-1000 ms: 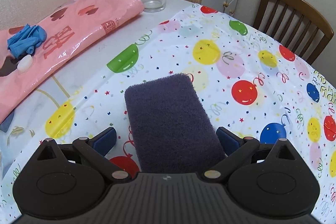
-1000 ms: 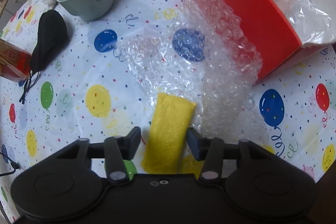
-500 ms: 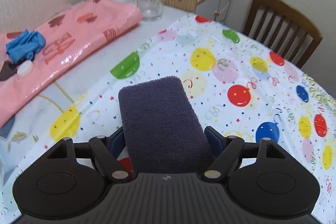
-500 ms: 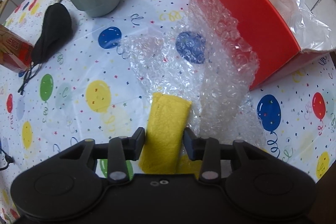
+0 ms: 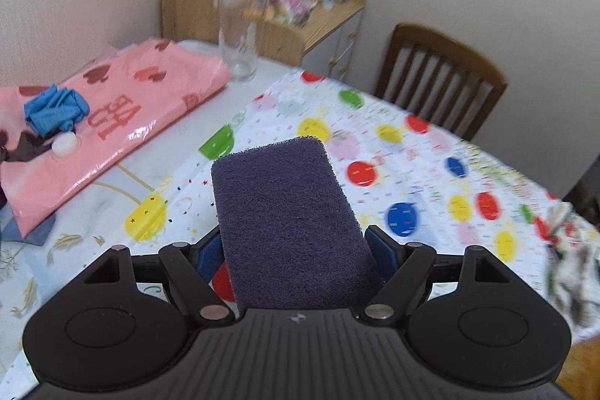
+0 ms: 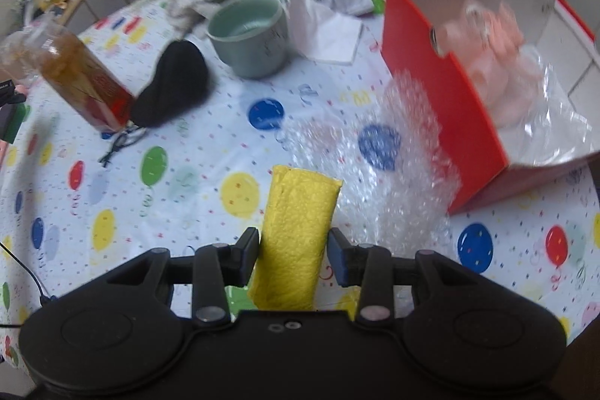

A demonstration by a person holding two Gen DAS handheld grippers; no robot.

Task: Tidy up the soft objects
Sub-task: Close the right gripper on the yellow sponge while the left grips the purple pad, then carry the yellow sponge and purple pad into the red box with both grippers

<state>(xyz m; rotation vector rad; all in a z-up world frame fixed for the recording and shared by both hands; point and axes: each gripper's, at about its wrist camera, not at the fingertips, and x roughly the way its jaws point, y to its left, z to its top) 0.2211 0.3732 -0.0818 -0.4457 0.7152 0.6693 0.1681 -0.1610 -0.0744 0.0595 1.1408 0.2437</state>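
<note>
Balloon-print tablecloth [image 6: 187,212]. Left gripper [image 5: 296,250] pinching purple sponge [image 5: 288,220]; right gripper [image 6: 294,252] pinching yellow sponge [image 6: 296,235]. Advice: light grip, carry level to red box [image 6: 442,92].

Pink plastic bag [image 5: 123,107]: upside-down red lettering, not clearly legible.
</note>
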